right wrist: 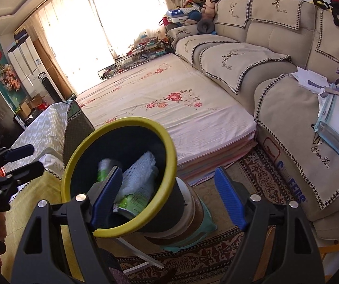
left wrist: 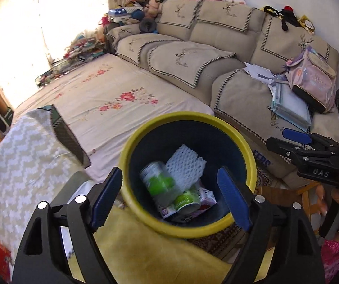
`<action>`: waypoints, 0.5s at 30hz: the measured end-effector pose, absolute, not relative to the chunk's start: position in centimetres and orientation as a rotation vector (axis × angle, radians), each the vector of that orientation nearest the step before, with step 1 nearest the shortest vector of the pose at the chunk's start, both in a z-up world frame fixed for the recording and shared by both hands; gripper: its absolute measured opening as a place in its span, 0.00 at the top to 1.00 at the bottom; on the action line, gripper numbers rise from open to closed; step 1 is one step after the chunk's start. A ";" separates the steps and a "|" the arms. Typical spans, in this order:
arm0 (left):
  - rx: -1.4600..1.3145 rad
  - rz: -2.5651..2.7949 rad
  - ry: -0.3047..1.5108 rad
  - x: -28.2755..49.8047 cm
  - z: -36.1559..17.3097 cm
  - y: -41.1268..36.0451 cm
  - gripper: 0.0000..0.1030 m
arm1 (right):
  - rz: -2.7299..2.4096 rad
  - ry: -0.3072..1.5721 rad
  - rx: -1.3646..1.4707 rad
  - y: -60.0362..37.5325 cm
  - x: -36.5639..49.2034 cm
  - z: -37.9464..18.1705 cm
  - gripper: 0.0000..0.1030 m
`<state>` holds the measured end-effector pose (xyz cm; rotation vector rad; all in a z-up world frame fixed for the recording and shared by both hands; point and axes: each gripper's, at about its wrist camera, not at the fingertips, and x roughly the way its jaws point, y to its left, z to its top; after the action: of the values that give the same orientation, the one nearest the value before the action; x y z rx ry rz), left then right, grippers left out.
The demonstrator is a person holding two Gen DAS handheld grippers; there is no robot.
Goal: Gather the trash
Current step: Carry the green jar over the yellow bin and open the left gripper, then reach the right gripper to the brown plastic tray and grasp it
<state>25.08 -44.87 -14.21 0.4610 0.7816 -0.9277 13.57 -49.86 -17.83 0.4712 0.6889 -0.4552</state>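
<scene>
A trash bin with a yellow rim (left wrist: 145, 127) and a dark blue inside stands below both grippers. In it lie a white foam net (left wrist: 183, 165), a blurred green-and-white can (left wrist: 157, 182), a second green can (left wrist: 186, 201) and a pink carton (left wrist: 208, 198). My left gripper (left wrist: 169, 189) hangs open over the bin's mouth, nothing between its blue pads. My right gripper (right wrist: 168, 179) is open and empty over the bin's (right wrist: 122, 120) right side. The foam net (right wrist: 143, 168) and a can (right wrist: 133, 201) show in the right wrist view too. Each gripper appears in the other's view: right (left wrist: 287, 139), left (right wrist: 24, 158).
The bin sits on a round stool (right wrist: 193, 213) over a patterned rug (right wrist: 252, 179). A table with a yellow cloth (left wrist: 145, 255) is at the left. A floral-sheeted mattress (left wrist: 112, 99) and a beige sofa (left wrist: 216, 35) with a pink backpack (left wrist: 311, 78) and papers lie beyond.
</scene>
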 end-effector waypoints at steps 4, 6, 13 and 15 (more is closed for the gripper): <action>0.404 -0.880 0.766 24.2 -12.8 -41.0 0.15 | -0.421 0.699 0.444 -48.1 14.5 -17.4 0.27; 0.381 -0.846 0.760 24.0 -12.3 -38.7 0.14 | -0.399 0.701 0.426 -46.9 15.0 -17.0 0.27; 0.296 -0.692 0.715 22.5 -11.0 -28.6 0.11 | -0.275 0.703 0.347 -40.9 17.6 -15.1 0.27; 0.254 -0.640 0.715 21.9 -10.9 -24.8 0.10 | -0.223 0.710 0.316 -38.3 18.9 -14.6 0.26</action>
<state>21.92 -24.76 -10.94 0.2544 0.7152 -0.6401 18.86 -38.31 -14.57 0.3158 0.7095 -0.2227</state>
